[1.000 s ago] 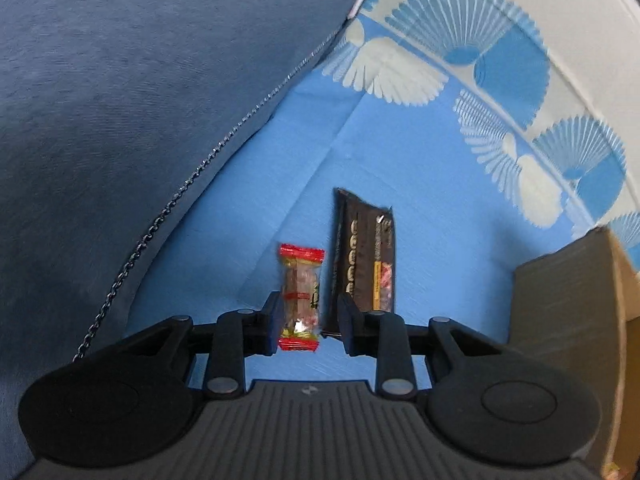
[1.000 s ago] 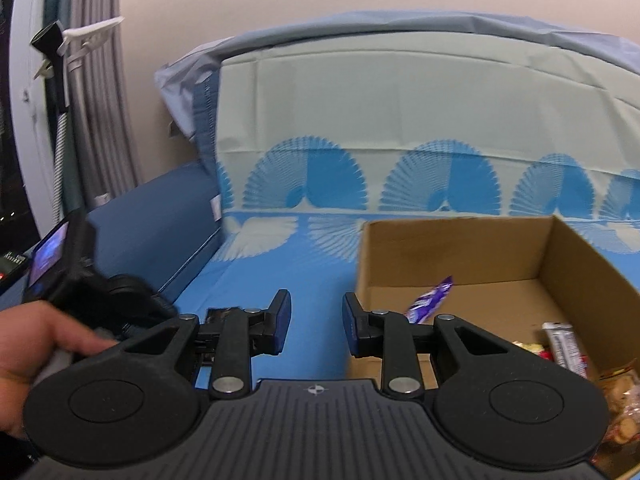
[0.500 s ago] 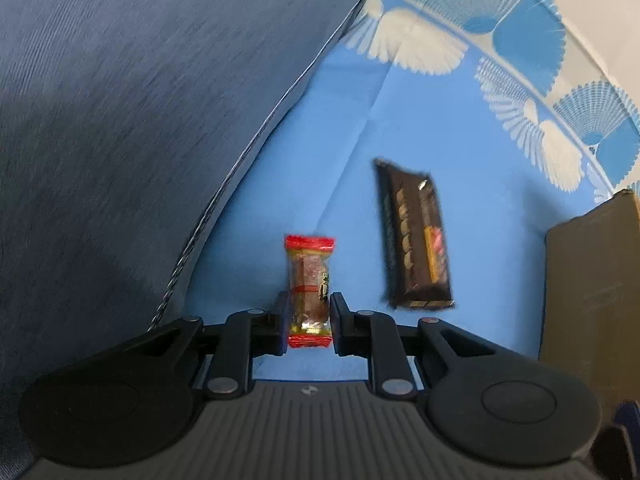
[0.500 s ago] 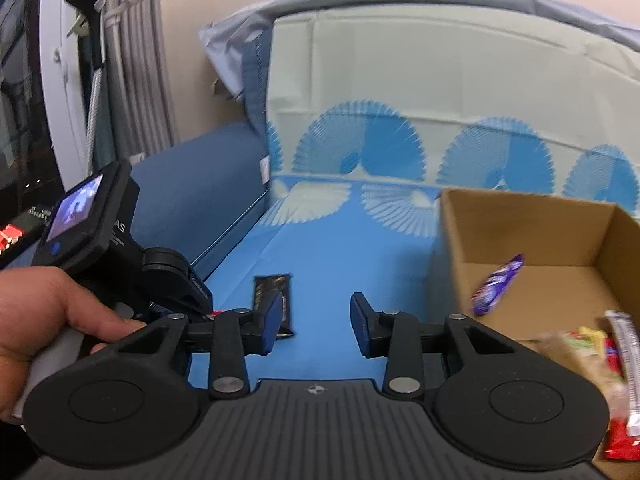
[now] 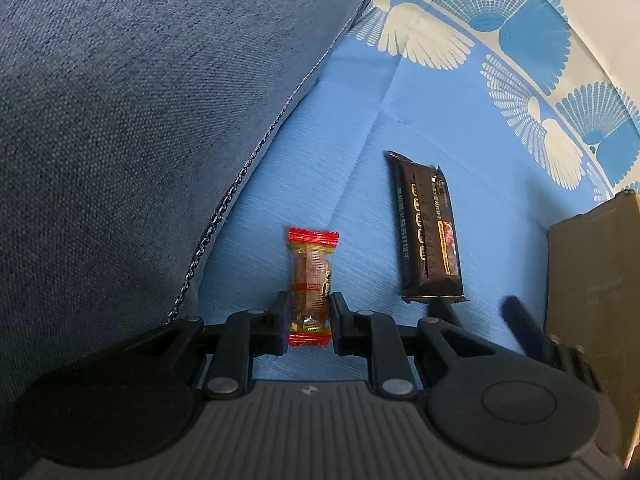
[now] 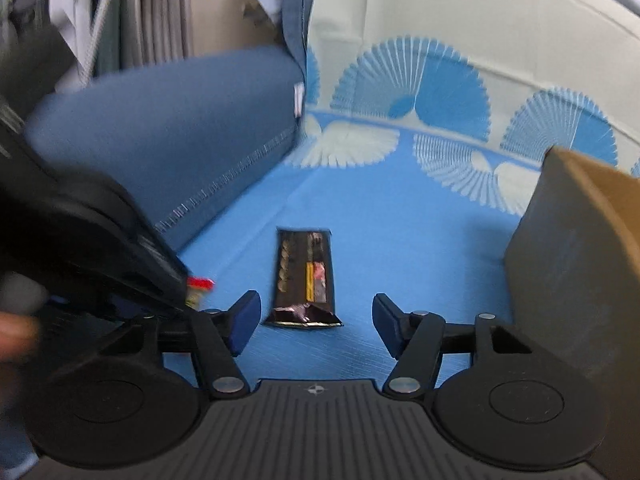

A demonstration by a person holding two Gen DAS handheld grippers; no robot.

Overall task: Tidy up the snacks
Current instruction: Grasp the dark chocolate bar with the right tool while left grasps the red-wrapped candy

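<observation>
Home: blue sofa cushion (image 5: 120, 140), curtains (image 6: 156, 8)

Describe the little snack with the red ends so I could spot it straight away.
Start at the blue patterned cloth covering the seat, beside the dark blue cushion. The red-ended snack lies there, clamped in the left tool. It is small, with a see-through middle, unlike the longer black bar lying loose beside it.

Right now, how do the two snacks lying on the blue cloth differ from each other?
The red-ended candy is small, with a see-through wrapper; the dark snack bar is longer, wider and opaque black. The candy sits pinched in the left claw; the bar lies free, with the right claw opening just short of its near end. Both are sealed packets lying lengthwise on the blue cloth, outside the cardboard box.
</observation>
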